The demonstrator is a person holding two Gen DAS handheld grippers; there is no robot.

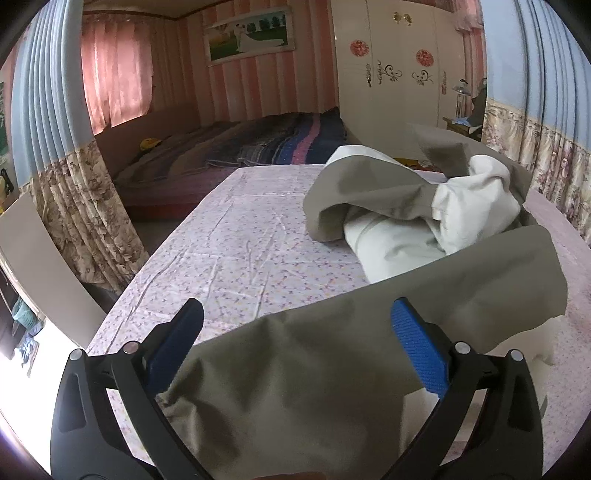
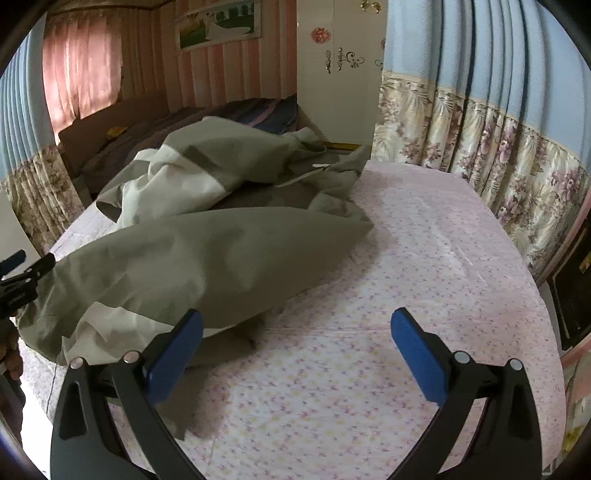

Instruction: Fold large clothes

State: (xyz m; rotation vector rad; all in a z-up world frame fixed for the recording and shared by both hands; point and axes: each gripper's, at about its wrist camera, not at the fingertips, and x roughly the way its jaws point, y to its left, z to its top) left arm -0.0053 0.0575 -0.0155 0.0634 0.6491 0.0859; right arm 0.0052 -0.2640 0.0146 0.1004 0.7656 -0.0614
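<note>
My right gripper (image 2: 295, 332) hangs spread wide over the floral tablecloth (image 2: 424, 258), holding nothing. The olive and cream garment (image 2: 192, 254) lies bunched to its left, touching the left finger. At the far left edge, my left gripper (image 2: 22, 269) meets the cloth.

Soft window daylight, slightly hazy, with fisheye-bent edges.

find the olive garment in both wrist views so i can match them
Left wrist: the garment runs from upper right down to bottom centre, lying between the open left gripper fingers.
Right wrist: garment fills left and centre; right gripper is open.
Shared landmark: framed picture on the striped wall.
</note>
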